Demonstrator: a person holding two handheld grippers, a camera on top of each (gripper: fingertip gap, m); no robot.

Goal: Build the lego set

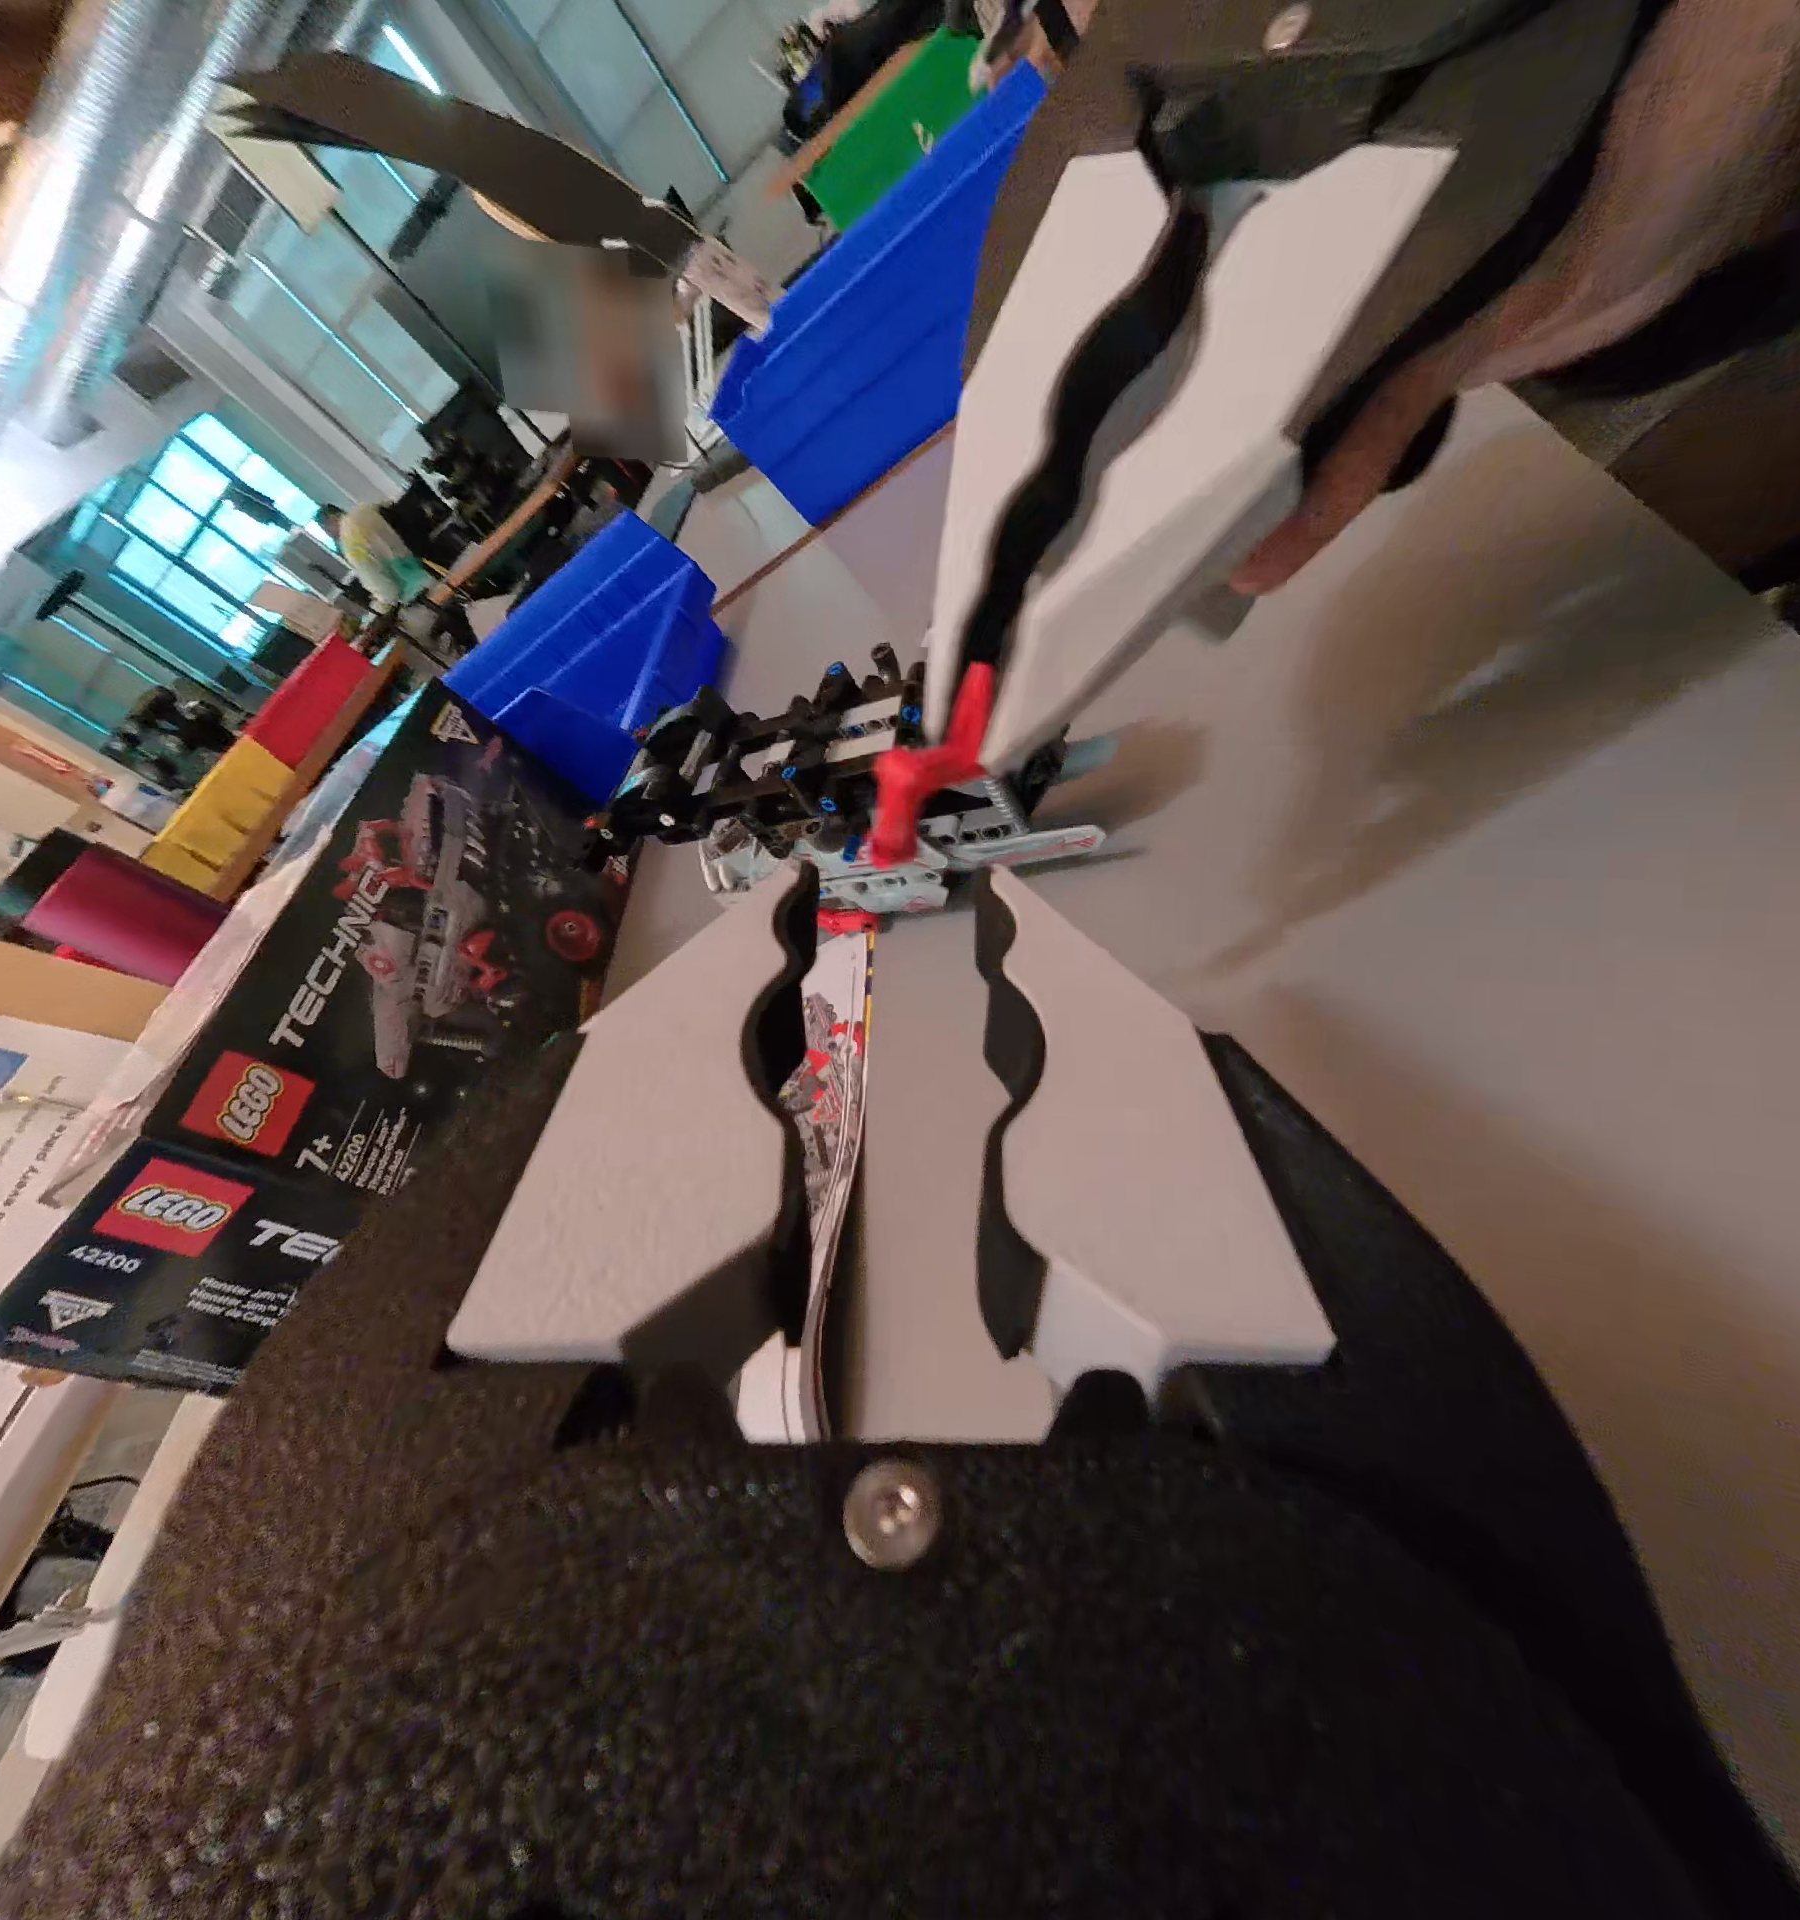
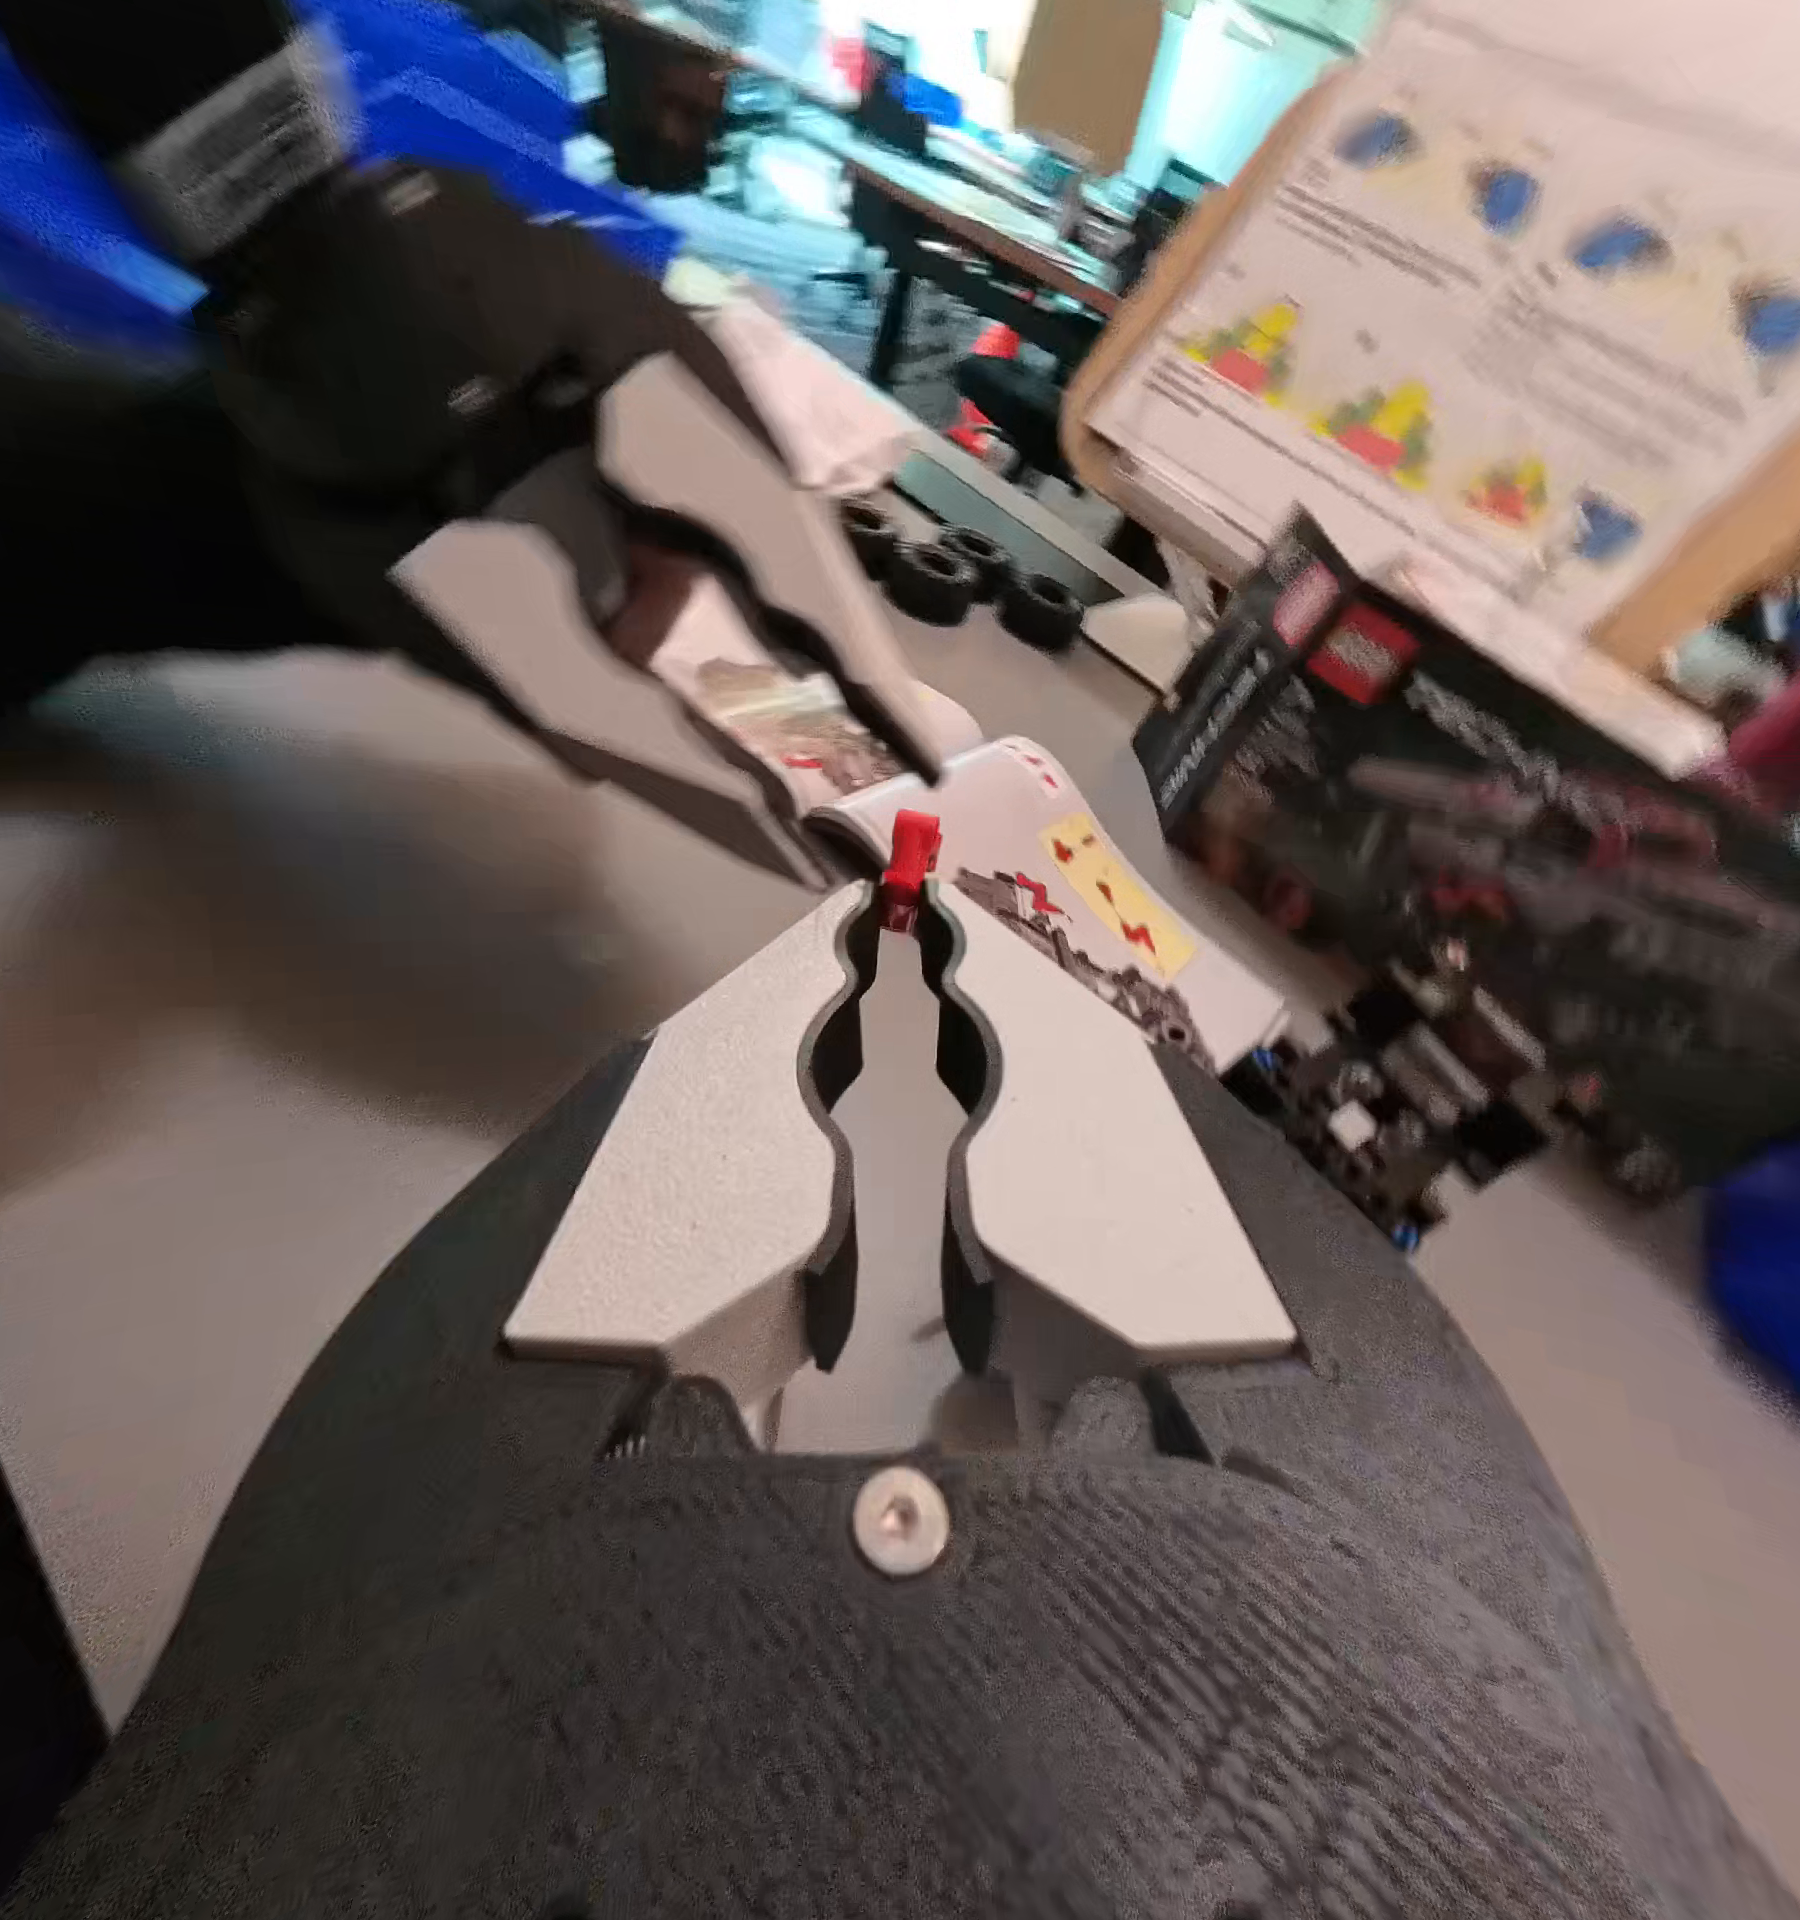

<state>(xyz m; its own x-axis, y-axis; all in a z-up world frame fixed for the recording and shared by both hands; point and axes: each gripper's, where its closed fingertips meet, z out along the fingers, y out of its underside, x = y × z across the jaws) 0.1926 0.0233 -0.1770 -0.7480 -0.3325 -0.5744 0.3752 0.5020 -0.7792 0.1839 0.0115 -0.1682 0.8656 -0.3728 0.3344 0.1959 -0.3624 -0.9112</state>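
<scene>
My right gripper point(image 2: 901, 902) is shut on a small red Technic piece point(image 2: 911, 847), which sticks out past its tips. In the left wrist view the right gripper point(image 1: 969, 712) comes in from the upper right and holds the red piece point(image 1: 927, 774) just above the black and grey model point(image 1: 802, 779). My left gripper point(image 1: 894, 894) is open, low over the open instruction booklet point(image 1: 834, 1070), its tips just short of the model. In the right wrist view the left gripper point(image 2: 875, 821) straddles the booklet point(image 2: 1104, 894), and the model point(image 2: 1415, 1101) lies blurred at right.
The black set box point(image 1: 408, 987) stands left of the model on the grey table point(image 1: 1395, 935). Blue bins point(image 1: 854, 343) stand behind it. Several black wheels point(image 2: 963, 577) lie beyond the booklet. A cardboard box with a printed sheet point(image 2: 1447, 260) stands behind the set box point(image 2: 1447, 748). Left and right tips are no more than a few centimetres apart.
</scene>
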